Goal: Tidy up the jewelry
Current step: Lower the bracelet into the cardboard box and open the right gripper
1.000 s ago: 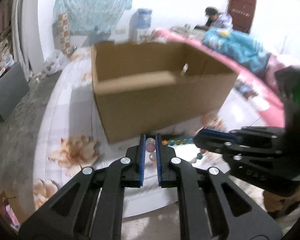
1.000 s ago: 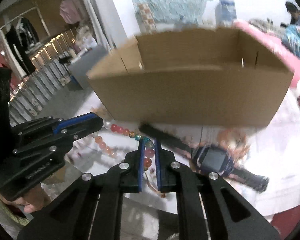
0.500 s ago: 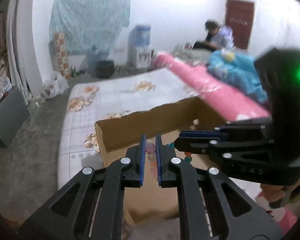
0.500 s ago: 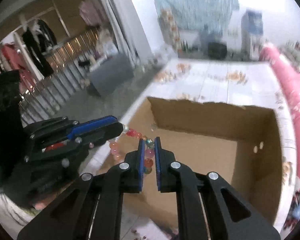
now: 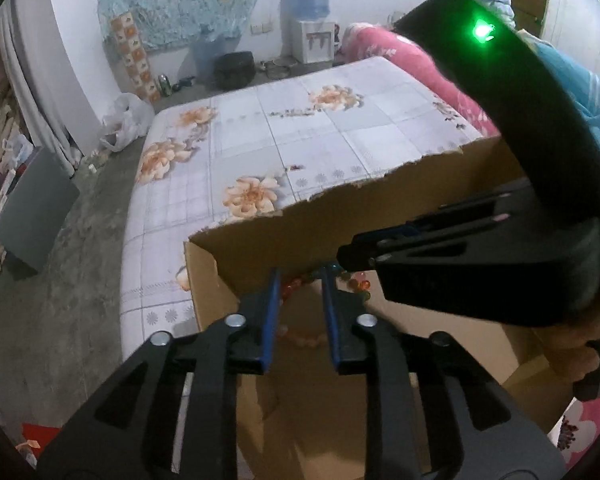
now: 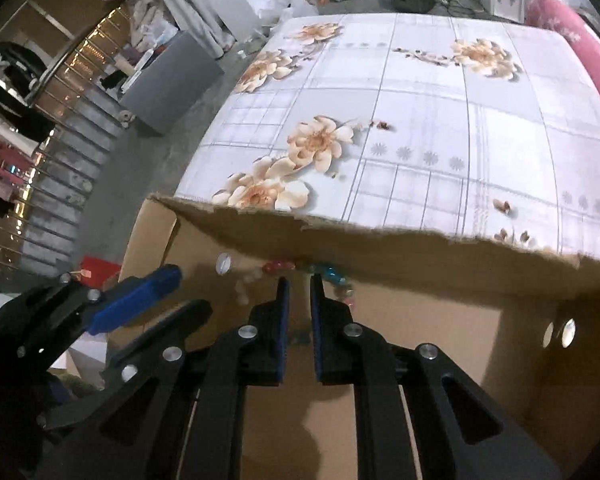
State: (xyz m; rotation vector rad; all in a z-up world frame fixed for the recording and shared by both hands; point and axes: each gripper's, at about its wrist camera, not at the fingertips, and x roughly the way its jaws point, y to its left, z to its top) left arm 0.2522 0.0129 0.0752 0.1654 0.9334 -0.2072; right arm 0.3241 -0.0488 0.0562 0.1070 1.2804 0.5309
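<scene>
**A:** ok so where are the beads? Both claws are over the box (image 5: 340, 220), right?

**B:** yep. Beads (image 6: 332, 274) are inside the box, low against the far wall, blurry, nothing pinching them. Left claw (image 5: 300, 280) is released, clear gap between the blue pads (image 5: 269, 312), and you see beads (image 5: 295, 284) through that gap. Right claw (image 6: 297, 284) is released too, narrower gap, nothing in it.

**A:** anything in the way?

**B:** the right claw's body (image 5: 480, 272) hogs the whole right side of the left view, green light (image 5: 482, 32) on it. The box's torn far wall blocks part of the floral cloth (image 6: 420, 100) behind. Left claw (image 6: 139, 296) pokes in at the box's left corner in the right view.

**A:** around it?

**B:** water dispenser (image 5: 312, 20), pink bedding (image 5: 420, 68), a grey panel (image 6: 171, 80) on the floor, clothes rack (image 6: 27, 92) to the left.

**A:** any text?

**B:** none I can read.
</scene>
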